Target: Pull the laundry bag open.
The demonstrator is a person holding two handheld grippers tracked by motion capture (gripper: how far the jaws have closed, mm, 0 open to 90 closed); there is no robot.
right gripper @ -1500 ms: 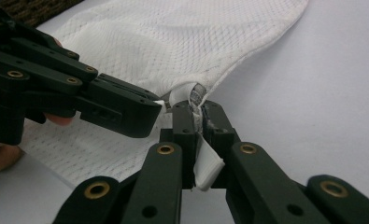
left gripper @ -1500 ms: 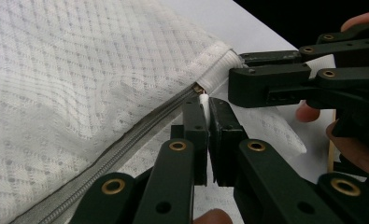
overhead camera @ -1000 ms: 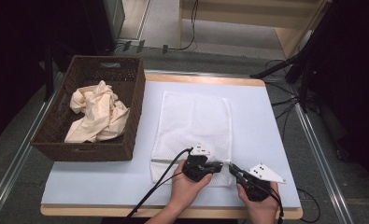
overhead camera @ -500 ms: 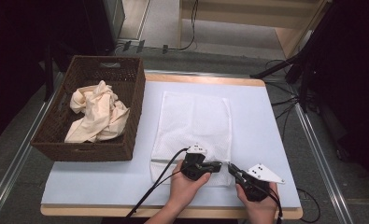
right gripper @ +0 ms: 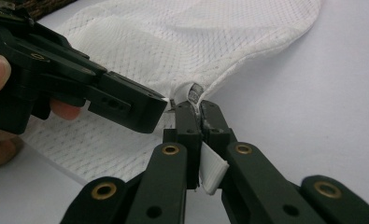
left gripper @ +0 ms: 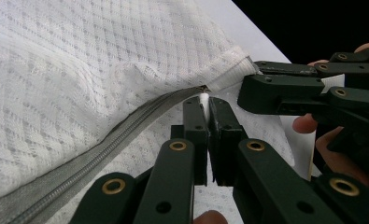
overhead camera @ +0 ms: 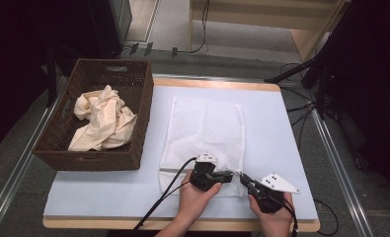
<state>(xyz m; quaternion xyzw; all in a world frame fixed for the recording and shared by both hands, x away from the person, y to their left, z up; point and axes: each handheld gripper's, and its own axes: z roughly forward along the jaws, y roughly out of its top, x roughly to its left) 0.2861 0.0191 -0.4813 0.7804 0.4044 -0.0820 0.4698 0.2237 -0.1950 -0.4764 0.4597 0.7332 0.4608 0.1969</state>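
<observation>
White mesh bag (overhead camera: 205, 133), flat and rectangular, in the middle of a pale blue table (overhead camera: 271, 128) with a wooden edge; fine diamond weave, soft and thin, slightly wrinkled near the corner. Grey zipper (left gripper: 102, 144) with small teeth along the near edge of the bag, closed up to its right end. Left gripper (overhead camera: 230, 176) at the near right corner of the bag, black jaws pressed together on the fabric just at the end of the zipper. Right gripper (overhead camera: 243, 178) just beside it, from the right, jaws likewise closed on the corner of the bag, with a white ribbon tab (right gripper: 211, 175) pinched between them and sticking out toward the camera. Both tips almost touching each other. Jaws of hard matt plastic, angular, with brass rivets. Far left on the table, a dark brown woven basket (overhead camera: 136, 116), rectangular, with a crumpled cream cloth (overhead camera: 103, 123) inside. Grey triangular plate on top of the right gripper, black cable from the left one across the near edge.
</observation>
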